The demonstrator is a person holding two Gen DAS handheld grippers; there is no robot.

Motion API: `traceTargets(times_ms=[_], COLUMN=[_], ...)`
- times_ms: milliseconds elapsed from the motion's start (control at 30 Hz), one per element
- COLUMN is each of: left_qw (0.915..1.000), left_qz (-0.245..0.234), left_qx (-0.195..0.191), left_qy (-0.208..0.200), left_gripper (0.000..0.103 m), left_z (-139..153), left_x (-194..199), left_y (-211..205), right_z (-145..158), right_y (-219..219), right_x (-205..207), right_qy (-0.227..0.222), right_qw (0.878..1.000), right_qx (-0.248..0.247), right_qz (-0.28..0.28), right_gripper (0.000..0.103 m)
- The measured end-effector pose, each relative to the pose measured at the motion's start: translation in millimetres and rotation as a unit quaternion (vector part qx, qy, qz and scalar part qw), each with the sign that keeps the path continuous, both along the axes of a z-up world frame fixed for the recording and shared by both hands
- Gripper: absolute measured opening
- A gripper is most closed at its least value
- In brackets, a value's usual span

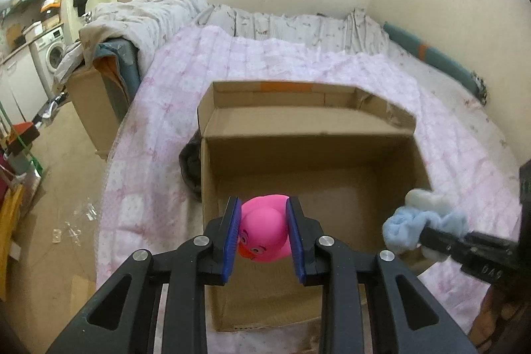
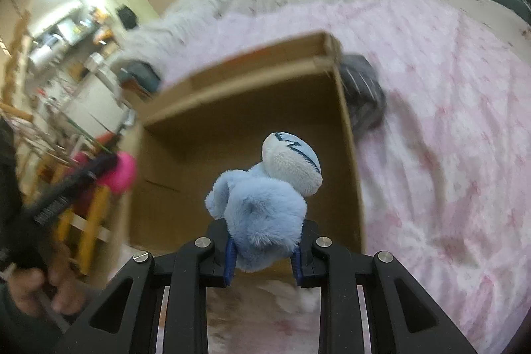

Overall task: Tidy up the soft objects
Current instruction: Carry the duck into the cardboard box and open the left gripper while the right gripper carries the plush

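Note:
My left gripper (image 1: 264, 238) is shut on a pink rubber duck (image 1: 264, 233), held over the near left corner of an open cardboard box (image 1: 312, 161) on the bed. My right gripper (image 2: 264, 251) is shut on a light blue plush toy (image 2: 265, 198) with a white face, above the box's near edge (image 2: 348, 155). In the left wrist view the plush (image 1: 421, 221) and the right gripper (image 1: 428, 236) show at the right rim of the box. In the right wrist view the pink duck (image 2: 121, 175) and the left gripper (image 2: 99, 170) appear blurred at the left. The box's inside shows nothing in it.
The box rests on a pink floral quilt (image 1: 265, 62) covering the bed. A dark grey soft object (image 1: 189, 165) lies against the box's outer wall (image 2: 361, 92). Crumpled bedding (image 1: 149, 19) is piled at the far left. A washing machine (image 1: 53, 52) and cluttered shelves stand left.

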State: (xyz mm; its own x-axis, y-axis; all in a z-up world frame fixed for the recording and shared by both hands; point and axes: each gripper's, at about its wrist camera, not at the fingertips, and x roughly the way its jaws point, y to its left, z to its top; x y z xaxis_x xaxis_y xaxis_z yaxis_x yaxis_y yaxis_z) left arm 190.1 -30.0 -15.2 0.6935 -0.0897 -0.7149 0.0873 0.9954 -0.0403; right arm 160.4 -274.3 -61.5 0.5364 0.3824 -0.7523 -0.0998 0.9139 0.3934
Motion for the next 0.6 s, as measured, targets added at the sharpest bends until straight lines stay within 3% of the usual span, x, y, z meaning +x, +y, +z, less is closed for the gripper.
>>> traceTargets(times_ms=[100,300,433,600], left_qw=[0.9998,0.9985,0.9993,0.9992], left_qz=[-0.007,-0.005,-0.008,-0.018], left_qx=[0.005,-0.033,-0.001,0.002], left_qy=[0.016,0.044,0.035,0.037], left_gripper=[0.025,0.025,0.025,0.025], left_z=[-9.3,-26.4,-29.2,-31.5], left_x=[1.7,6.3,5.3,5.5], left_y=[-1.7,4.0,-3.9,-8.4], right_z=[-5.1,-10.4,-12.4,-16.3], right_y=[3.1,10.0,15.5,14.8], right_x=[1.6,-0.9,-2.4,-2.5], right_qy=[0.007,0.014,0.02,0.026], right_qw=[1.0,1.0,0.999,0.999], right_qx=[-0.012,-0.024,-0.038,-0.043], right_qz=[0.002,0.0,0.006,0.002], right_gripper=[0.027,0.028,0.028,0.028])
